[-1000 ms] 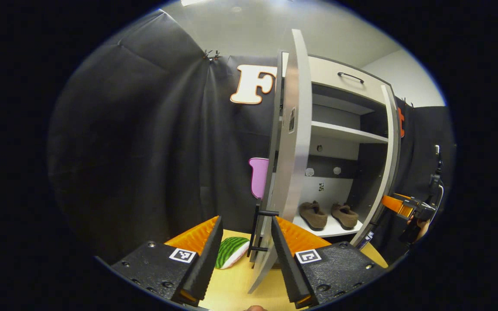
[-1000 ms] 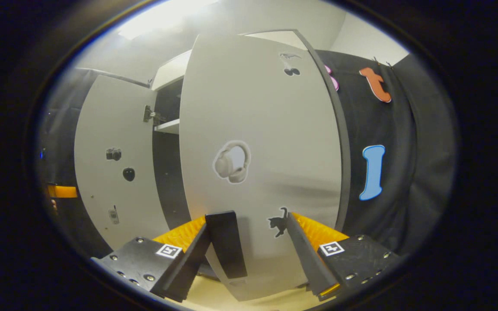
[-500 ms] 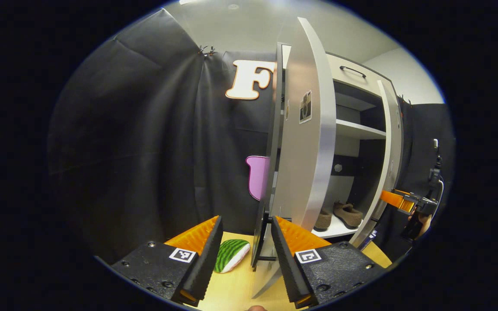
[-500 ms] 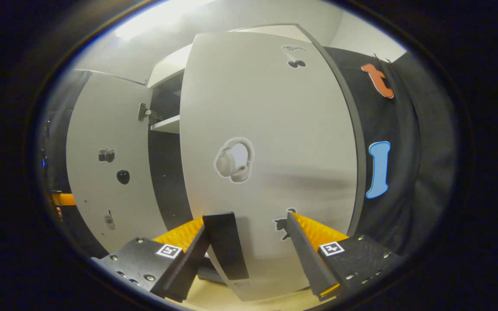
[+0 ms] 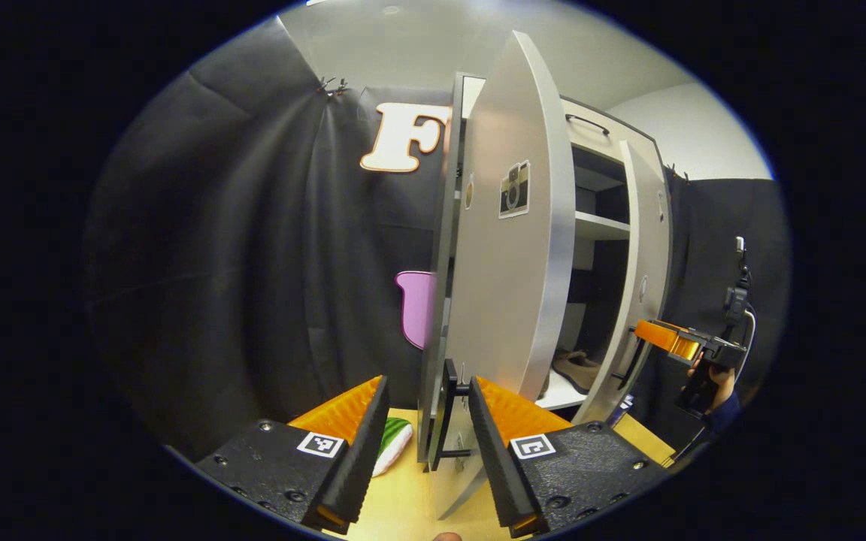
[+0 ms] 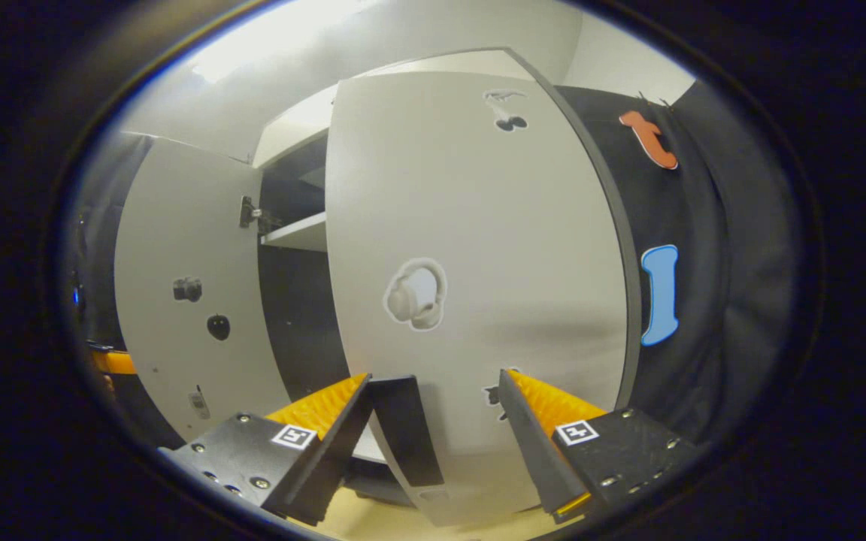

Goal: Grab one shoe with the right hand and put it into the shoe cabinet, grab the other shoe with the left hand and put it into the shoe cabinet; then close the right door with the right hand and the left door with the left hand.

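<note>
Closing both doors at once carries the main risk here: judged from how they stand, the two free edges could meet out of order, one panel knocking the other or pinching a finger of a gripper between them. In the left gripper view the left gripper (image 5: 419, 451) stands with its jaws spread apart, straddling the black handle (image 5: 448, 409) on the edge of the left door (image 5: 508, 270) at about 12 o'clock from the fingertips; neither finger presses on the handle, so a sideways push could let the door slip off or swing back. Farther off at 3 o'clock a hand (image 5: 715, 376) holds the right gripper (image 5: 666, 338) against the right door (image 5: 647, 263). In the right gripper view the right gripper (image 6: 433, 428) is likewise open, its fingers to either side of that door's handle (image 6: 407, 428), with the door's pale face (image 6: 478, 285) close ahead and the other door at 9 o'clock. The shoe cabinet (image 5: 598, 225) shows an upper shelf (image 5: 602, 225) with nothing seen on it, and on the bottom shelf one brown shoe (image 5: 576, 368) shows through the narrowing gap at 2 o'clock; the second shoe is hidden behind the door. A striped watermelon-patterned object (image 5: 392, 443) lies on the wooden floor (image 5: 403, 503) just left of the cabinet, close enough to be nudged by the left gripper.
</note>
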Motion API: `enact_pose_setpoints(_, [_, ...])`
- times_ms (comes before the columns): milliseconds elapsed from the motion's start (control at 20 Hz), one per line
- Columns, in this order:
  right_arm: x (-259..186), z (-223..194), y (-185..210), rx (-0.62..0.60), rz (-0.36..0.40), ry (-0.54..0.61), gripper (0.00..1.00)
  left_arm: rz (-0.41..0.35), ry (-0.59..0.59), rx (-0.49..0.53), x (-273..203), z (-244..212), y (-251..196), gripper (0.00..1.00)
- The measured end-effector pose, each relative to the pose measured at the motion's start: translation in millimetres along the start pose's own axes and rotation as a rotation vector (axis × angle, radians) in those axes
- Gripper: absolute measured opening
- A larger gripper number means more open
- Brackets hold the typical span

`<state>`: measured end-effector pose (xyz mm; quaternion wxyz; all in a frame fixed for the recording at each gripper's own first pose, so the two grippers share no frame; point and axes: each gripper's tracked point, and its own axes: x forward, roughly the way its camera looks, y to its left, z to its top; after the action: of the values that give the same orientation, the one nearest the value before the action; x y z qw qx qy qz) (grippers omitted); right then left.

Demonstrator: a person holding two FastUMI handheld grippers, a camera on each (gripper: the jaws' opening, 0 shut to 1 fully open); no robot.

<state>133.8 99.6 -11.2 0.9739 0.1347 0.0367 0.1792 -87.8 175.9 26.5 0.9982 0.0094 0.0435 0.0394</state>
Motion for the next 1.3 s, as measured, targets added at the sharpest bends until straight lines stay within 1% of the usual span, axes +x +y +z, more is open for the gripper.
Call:
enact_pose_setpoints(50, [-3.3,1.9,-0.3,0.000,0.000,-0.005,0.97,-0.016,0.000,0.001,2.1,-0.4,-4.2,0.66])
enact_pose_setpoints(100, [-6.6,2.9,-1.6,-0.004,-0.006,-0.007,1.00,-0.029,-0.001,0.005,3.6,0.3,-8.6,0.66])
enact_pose_setpoints(200, [-14.7,4.8,-6.3,-0.019,-0.023,-0.008,1.00,-0.051,-0.003,0.009,6.3,0.5,-16.9,0.66])
enact_pose_setpoints(450, [-35.2,1.7,-14.6,-0.025,-0.048,0.004,1.00,-0.137,-0.001,-0.021,12.9,-3.8,-48.0,0.66])
enact_pose_setpoints(700, [-60.6,3.1,-32.4,-0.044,-0.095,0.004,1.00,-0.209,-0.005,-0.019,27.1,-4.2,-79.3,0.66])
enact_pose_setpoints(1050, [-91.0,8.0,-64.1,-0.039,-0.168,0.004,1.00,-0.264,-0.006,-0.015,53.1,-6.5,-117.8,0.66])
enact_pose_setpoints(1150, [-98.8,10.1,-73.0,-0.037,-0.188,-0.001,1.00,-0.273,-0.001,-0.016,61.6,-8.7,-125.3,0.69])
enact_pose_setpoints(1200, [-102.7,11.5,-76.4,-0.036,-0.197,-0.004,1.00,-0.282,-0.002,-0.021,65.3,-8.4,-129.9,0.72])
enact_pose_setpoints(1300, [-111.8,14.2,-84.3,-0.034,-0.214,-0.006,1.00,-0.303,-0.003,-0.031,73.4,-8.9,-137.0,0.71])
